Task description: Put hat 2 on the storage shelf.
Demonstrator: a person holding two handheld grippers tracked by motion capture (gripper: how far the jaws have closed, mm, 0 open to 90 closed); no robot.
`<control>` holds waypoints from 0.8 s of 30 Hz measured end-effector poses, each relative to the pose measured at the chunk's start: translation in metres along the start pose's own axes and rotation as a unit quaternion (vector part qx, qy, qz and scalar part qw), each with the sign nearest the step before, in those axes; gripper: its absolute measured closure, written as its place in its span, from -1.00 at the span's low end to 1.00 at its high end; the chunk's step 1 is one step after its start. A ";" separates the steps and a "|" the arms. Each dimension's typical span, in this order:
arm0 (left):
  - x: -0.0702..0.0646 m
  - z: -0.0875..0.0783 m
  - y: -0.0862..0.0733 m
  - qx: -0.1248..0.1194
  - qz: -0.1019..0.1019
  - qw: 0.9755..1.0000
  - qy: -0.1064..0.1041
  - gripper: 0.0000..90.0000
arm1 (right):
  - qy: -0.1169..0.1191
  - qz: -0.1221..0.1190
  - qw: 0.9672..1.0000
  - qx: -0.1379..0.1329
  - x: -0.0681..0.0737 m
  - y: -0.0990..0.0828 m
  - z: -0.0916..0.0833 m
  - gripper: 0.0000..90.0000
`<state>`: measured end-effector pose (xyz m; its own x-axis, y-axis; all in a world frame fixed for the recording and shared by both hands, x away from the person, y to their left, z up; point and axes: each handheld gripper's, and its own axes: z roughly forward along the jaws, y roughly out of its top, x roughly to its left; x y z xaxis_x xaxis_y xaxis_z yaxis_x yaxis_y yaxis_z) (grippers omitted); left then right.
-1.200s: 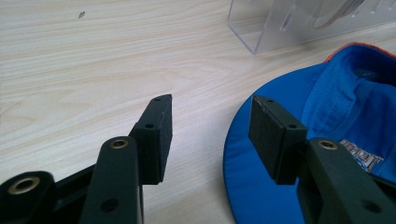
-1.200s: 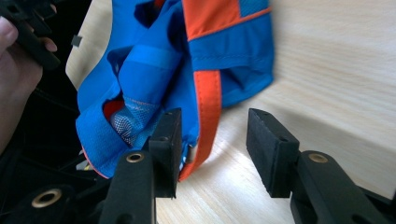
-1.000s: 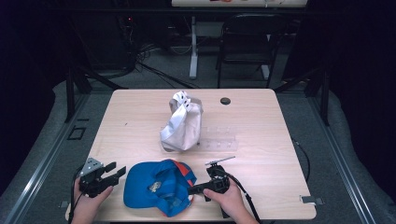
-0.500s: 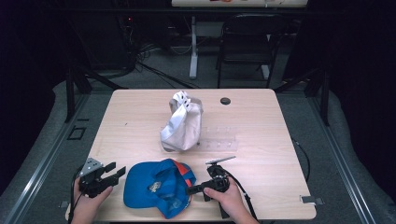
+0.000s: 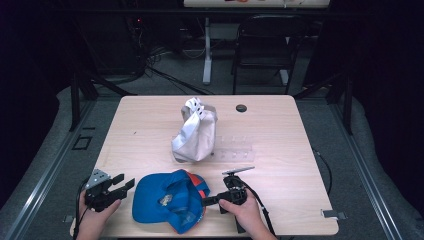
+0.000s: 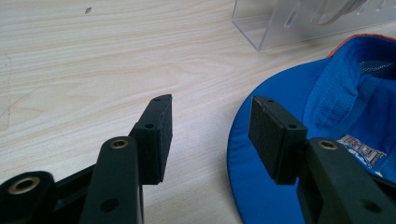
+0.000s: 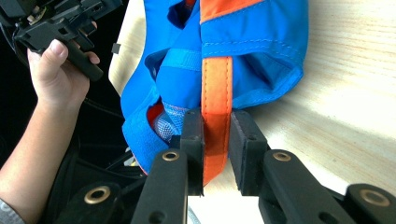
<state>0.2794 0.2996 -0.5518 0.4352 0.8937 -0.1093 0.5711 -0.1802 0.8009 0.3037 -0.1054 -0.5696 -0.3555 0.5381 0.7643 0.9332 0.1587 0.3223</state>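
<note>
A blue cap (image 5: 167,199) with orange trim lies upside down at the table's near edge. My right gripper (image 5: 209,201) is at the cap's right side. In the right gripper view it (image 7: 215,128) is shut on the cap's orange strap (image 7: 215,77), and the blue fabric (image 7: 261,42) bunches beyond the jaws. My left gripper (image 5: 119,185) stands open just left of the cap. In the left gripper view its jaws (image 6: 210,133) gape over bare wood, the right one above the blue brim (image 6: 264,196).
A pale grey cap (image 5: 195,134) sits on a clear acrylic stand (image 5: 235,150) at mid-table. A small black disc (image 5: 241,107) lies near the far edge. The stand's corner (image 6: 280,32) shows beyond the left jaws. The table's near edge (image 7: 126,56) runs close by the cap.
</note>
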 end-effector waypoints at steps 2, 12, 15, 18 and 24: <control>0.000 0.000 0.000 0.000 0.000 1.000 0.000 0.12 | -0.002 0.002 1.000 -0.003 0.000 0.000 0.000 0.72; 0.000 0.000 0.000 -0.001 -0.001 1.000 0.001 0.12 | -0.002 0.012 1.000 -0.013 0.000 0.001 -0.006 0.72; 0.000 0.000 0.000 -0.001 0.000 1.000 0.001 0.12 | -0.002 0.012 1.000 -0.014 0.000 0.001 -0.006 0.72; 0.001 0.000 0.000 -0.001 -0.001 1.000 0.001 0.12 | -0.004 0.012 1.000 -0.016 0.001 0.001 -0.006 0.72; 0.001 0.000 0.000 -0.003 -0.001 1.000 0.001 0.12 | -0.002 0.009 1.000 -0.023 0.003 0.002 -0.011 0.73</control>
<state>0.2800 0.3005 -0.5521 0.4328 0.8947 -0.1103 0.5677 -0.1754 0.8043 0.3044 -0.1130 -0.5604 -0.3383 0.5437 0.7681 0.9361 0.1111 0.3337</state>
